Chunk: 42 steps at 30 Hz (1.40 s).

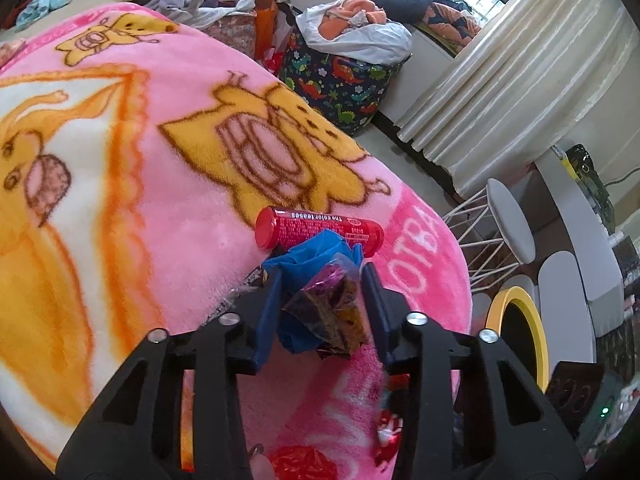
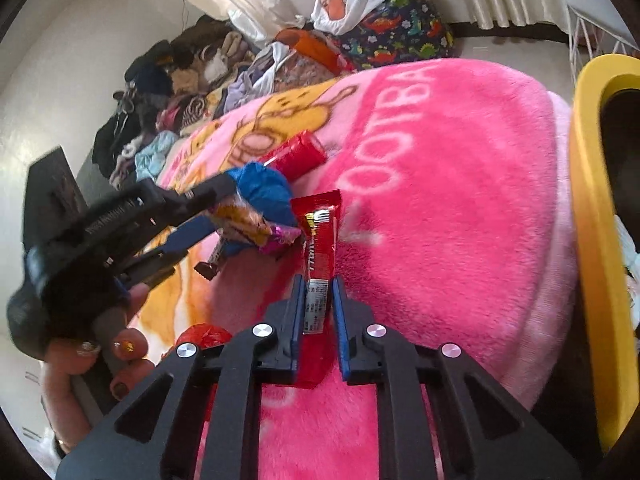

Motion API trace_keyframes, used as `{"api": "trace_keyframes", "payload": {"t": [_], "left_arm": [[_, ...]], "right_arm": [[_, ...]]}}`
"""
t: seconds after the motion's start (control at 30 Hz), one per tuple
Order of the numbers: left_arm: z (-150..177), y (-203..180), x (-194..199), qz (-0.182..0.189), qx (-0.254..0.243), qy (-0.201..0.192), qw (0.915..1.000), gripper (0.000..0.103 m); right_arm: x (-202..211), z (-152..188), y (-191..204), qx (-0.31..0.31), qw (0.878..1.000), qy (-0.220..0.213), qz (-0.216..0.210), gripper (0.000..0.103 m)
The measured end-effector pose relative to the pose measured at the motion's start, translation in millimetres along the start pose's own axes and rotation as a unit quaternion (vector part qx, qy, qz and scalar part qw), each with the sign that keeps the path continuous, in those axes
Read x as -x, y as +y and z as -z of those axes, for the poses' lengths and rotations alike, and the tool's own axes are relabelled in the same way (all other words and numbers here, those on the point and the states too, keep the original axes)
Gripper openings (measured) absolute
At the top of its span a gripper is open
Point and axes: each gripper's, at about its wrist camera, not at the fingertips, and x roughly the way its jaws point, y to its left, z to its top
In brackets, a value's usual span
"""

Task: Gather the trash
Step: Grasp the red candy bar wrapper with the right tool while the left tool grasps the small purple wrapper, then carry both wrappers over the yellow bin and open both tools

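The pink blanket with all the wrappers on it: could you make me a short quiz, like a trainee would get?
1. True or false: the right gripper is clamped on the long red wrapper.
2. What does the left gripper have between its fingers? A) a blue and foil wrapper bundle B) a spoon C) a sock
3. What colour is the rim of the bin beside the pink blanket?

Key: 1 true; 2 A; 3 yellow. The red tube is still lying on the blanket.
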Motion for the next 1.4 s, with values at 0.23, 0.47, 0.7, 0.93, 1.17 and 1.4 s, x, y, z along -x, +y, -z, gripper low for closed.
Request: {"api": "trace_keyframes", "payload": {"t": [0.23,0.47,0.7,0.93,1.17,1.4], "left_arm": [[13,0,10,0.011,0.007,0.000,0.9999,0.027],[26,-4,19,0.019,0.000,-0.002,0.9998,0.020],[42,-17,31,0.009,-0.031,-0.016,0.9993,0.018],[50,-27,51,0.007,-0.046,-0.039,0.9982,0.018],[52,-38,71,0.010,-0.059,-0.059,0.9965,0.018],[57,-57,85,0.013,-0.080,-0.073,0.9940,0.018]], "right_arm": [[23,-3,2,0.020,0.999,-0.032,-0.006,0.012],[38,-5,2,0.049,0.998,-0.049,0.002,0.012],[48,-2,1,0.062,0.996,-0.061,0.009,0.012],[61,-3,2,0.070,0.994,-0.080,0.001,0.012],[79,0,4,0.083,0.991,-0.102,-0.003,0.012],[98,5,3,0.098,0.988,-0.122,0.006,0.012]]}}
